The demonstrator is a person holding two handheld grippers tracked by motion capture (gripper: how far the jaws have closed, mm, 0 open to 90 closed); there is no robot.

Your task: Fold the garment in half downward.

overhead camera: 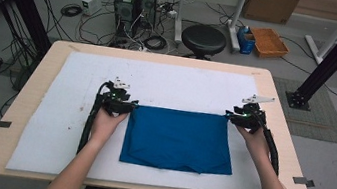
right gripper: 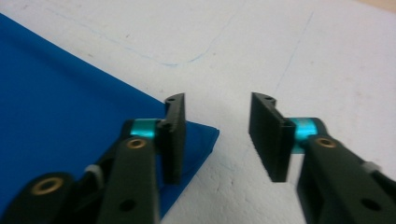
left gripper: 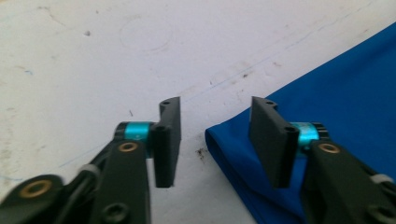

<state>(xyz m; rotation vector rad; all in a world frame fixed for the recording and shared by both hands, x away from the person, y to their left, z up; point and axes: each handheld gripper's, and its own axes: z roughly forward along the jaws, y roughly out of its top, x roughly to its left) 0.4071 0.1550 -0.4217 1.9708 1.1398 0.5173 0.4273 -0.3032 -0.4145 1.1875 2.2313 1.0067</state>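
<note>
From the high view, a folded blue cloth [overhead camera: 179, 139] lies flat on the white mat [overhead camera: 51, 122] that covers the wooden table [overhead camera: 280, 141], a little right of the table's middle and toward the near edge. Its long axis runs left to right, with the far edge straight and parallel to the table's far side; the near edge bows slightly and shows a small notch near its middle. The left gripper [overhead camera: 121, 106] sits at the cloth's far left corner and the right gripper [overhead camera: 235, 117] at its far right corner, each held in a hand [overhead camera: 106, 124] coming up from the near side.

The gripper views add what the overhead camera cannot resolve. In the left gripper view, the left gripper [left gripper: 215, 140] has its jaws spread, the folded corner of the blue cloth [left gripper: 327, 107] lying on the mat between them and under the jaw on the view's right; the layered fold edge is plain here. In the right gripper view, the right gripper [right gripper: 217, 137] is likewise spread wide, one jaw over the pointed corner of the blue cloth [right gripper: 60, 107], the other over bare white mat [right gripper: 280, 51]. Neither pair of jaws is closed on the fabric. Faint blue pen lines and small dark specks mark the mat close up.

Beyond the table's far edge stands a black round stool [overhead camera: 203, 39] on a floor strewn with cables.
</note>
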